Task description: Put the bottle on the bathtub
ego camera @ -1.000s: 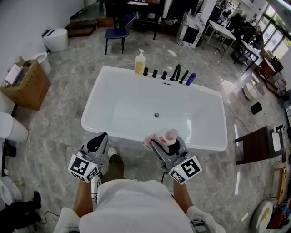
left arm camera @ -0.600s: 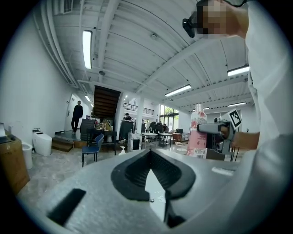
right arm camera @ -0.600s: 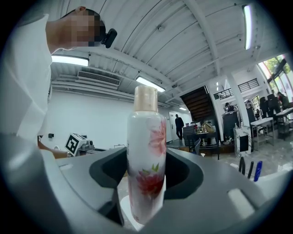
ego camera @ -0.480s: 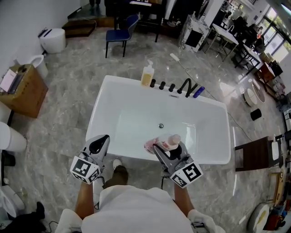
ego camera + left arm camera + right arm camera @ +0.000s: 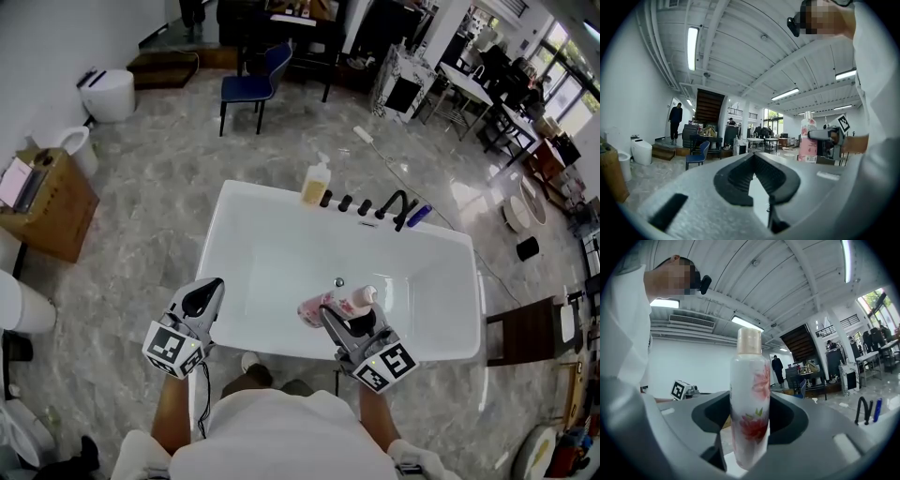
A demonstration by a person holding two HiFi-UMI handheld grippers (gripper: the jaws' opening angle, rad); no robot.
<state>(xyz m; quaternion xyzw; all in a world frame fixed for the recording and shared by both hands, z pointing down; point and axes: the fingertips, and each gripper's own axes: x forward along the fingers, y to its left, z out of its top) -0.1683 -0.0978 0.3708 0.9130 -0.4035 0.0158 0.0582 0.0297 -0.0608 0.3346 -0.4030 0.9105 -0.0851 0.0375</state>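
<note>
My right gripper (image 5: 342, 316) is shut on a white bottle with pink flowers and a tan cap (image 5: 339, 305), held over the near part of the white bathtub (image 5: 234, 206). In the right gripper view the bottle (image 5: 750, 399) stands upright between the jaws of the right gripper (image 5: 749, 420). My left gripper (image 5: 202, 298) hovers by the tub's near left rim. In its own view the left gripper (image 5: 754, 176) has its jaws together with nothing between them, and the bottle (image 5: 806, 140) shows to the right.
On the tub's far rim stand a yellow soap dispenser (image 5: 315, 183), black taps (image 5: 394, 206) and a blue bottle (image 5: 418, 215). A blue chair (image 5: 258, 84), a wooden box (image 5: 42, 202) and toilets (image 5: 108, 92) stand around on the marble floor. A dark stool (image 5: 525, 328) is at right.
I have stepped closer to the tub. Both grippers, the right one carrying the bottle, now reach further over the near rim. The jaws have not changed.
</note>
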